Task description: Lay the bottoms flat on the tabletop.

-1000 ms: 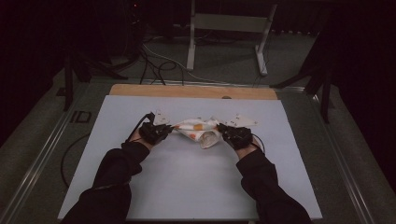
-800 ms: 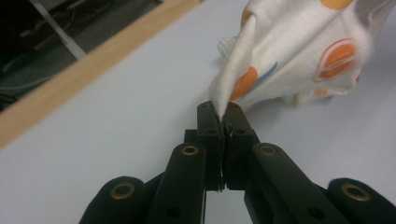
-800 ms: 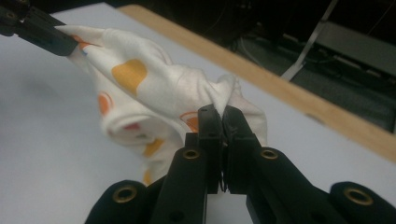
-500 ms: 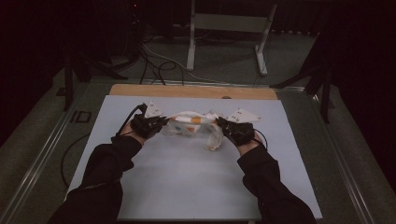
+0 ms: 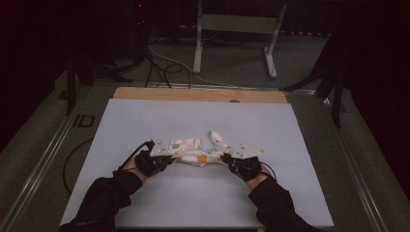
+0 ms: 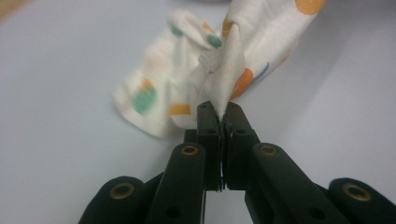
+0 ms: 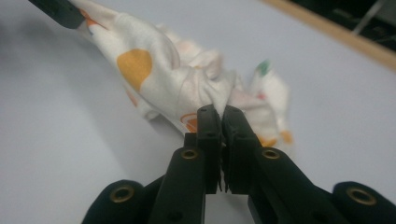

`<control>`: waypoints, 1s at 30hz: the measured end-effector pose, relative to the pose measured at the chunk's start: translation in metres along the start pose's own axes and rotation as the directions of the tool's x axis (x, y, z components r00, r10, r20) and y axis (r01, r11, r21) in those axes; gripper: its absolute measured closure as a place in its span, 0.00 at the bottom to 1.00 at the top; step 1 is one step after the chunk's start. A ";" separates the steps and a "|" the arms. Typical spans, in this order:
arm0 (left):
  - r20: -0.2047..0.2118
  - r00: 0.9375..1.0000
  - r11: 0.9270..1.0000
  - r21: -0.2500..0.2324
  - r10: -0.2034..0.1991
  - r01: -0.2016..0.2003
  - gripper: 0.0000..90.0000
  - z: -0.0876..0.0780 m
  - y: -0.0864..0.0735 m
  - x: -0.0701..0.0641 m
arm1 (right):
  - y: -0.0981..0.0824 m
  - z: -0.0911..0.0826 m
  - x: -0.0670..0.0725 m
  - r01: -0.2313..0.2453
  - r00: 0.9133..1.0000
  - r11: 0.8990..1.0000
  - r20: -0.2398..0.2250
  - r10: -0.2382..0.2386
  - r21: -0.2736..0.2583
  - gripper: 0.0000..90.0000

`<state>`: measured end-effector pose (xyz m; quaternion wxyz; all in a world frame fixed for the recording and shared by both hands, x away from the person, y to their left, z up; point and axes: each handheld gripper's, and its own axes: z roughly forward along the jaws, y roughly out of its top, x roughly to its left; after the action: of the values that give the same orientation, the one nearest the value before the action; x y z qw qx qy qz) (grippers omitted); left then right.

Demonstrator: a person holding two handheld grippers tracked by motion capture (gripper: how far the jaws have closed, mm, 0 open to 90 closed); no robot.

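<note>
White cloth [image 5: 196, 153] with orange and green spots, stretched between two grippers on the pale table [image 5: 145, 121]. Left gripper [image 5: 167, 159] at one end, right gripper [image 5: 227, 160] at the other, jaws pointed toward each other, seen small and dark from the high view. Clamped tight on a fold of the cloth [image 6: 187, 88] in the left gripper view: left gripper [image 6: 223, 116] pinching the edge right at its tips, the rest of the cloth bunched just ahead and resting on the table. Same in the right gripper view: right gripper [image 7: 220, 116] squeezed together on a bunched corner of the cloth [image 7: 159, 74], with a dark tip of the other gripper up in the far top corner, at the cloth's other end. Wooden edge [image 5: 193, 94] of the table far beyond both grippers, clear from the high view, blurred in the right gripper view. Black sleeves [image 5: 106, 198] behind the grippers, seen from above.
</note>
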<state>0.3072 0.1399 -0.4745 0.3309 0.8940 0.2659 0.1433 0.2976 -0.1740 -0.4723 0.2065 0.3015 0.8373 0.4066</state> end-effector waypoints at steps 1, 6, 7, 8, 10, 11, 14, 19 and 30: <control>0.008 1.000 1.000 0.006 0.004 -0.004 0.98 0.000 -0.003 -0.004 | -0.003 -0.001 0.002 0.006 1.000 1.000 -0.013 -0.006 0.008 0.96; 0.031 0.999 0.999 0.035 0.019 -0.021 0.98 0.000 -0.017 -0.017 | -0.017 -0.005 0.016 0.035 0.997 0.998 -0.072 -0.032 0.053 0.95; 0.033 0.999 0.999 0.042 0.027 -0.028 0.98 -0.001 -0.019 -0.019 | -0.020 -0.005 0.019 0.033 0.996 0.998 -0.084 -0.028 0.058 0.95; 0.034 0.999 0.999 0.043 0.027 -0.029 0.97 -0.001 -0.022 -0.020 | -0.022 -0.005 0.022 0.038 0.995 0.997 -0.093 -0.032 0.069 0.95; 0.048 0.999 0.999 0.051 0.017 -0.020 0.97 -0.002 -0.026 -0.022 | -0.027 -0.005 0.027 0.056 0.993 0.995 -0.104 -0.047 0.084 0.94; 0.051 0.999 0.998 0.054 0.019 -0.022 0.97 -0.002 -0.028 -0.024 | -0.029 -0.006 0.029 0.062 0.993 0.994 -0.107 -0.052 0.091 0.93; 0.074 0.997 0.997 0.067 0.022 -0.027 0.97 -0.005 -0.034 -0.029 | -0.033 -0.011 0.030 0.050 0.993 0.994 -0.113 -0.039 0.098 0.90; 0.112 0.993 0.996 0.075 0.038 -0.046 0.76 -0.011 -0.037 -0.034 | -0.034 -0.022 0.027 0.037 0.994 0.995 -0.108 -0.027 0.089 0.81; 0.072 0.997 1.000 0.020 0.018 -0.019 0.59 -0.012 -0.005 -0.022 | 0.009 -0.020 0.017 0.005 0.997 1.000 -0.082 -0.007 -0.025 0.65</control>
<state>0.2821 0.1360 -0.4707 0.3297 0.9043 0.2472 0.1115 0.2768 -0.1692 -0.4549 0.1771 0.2794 0.8408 0.4284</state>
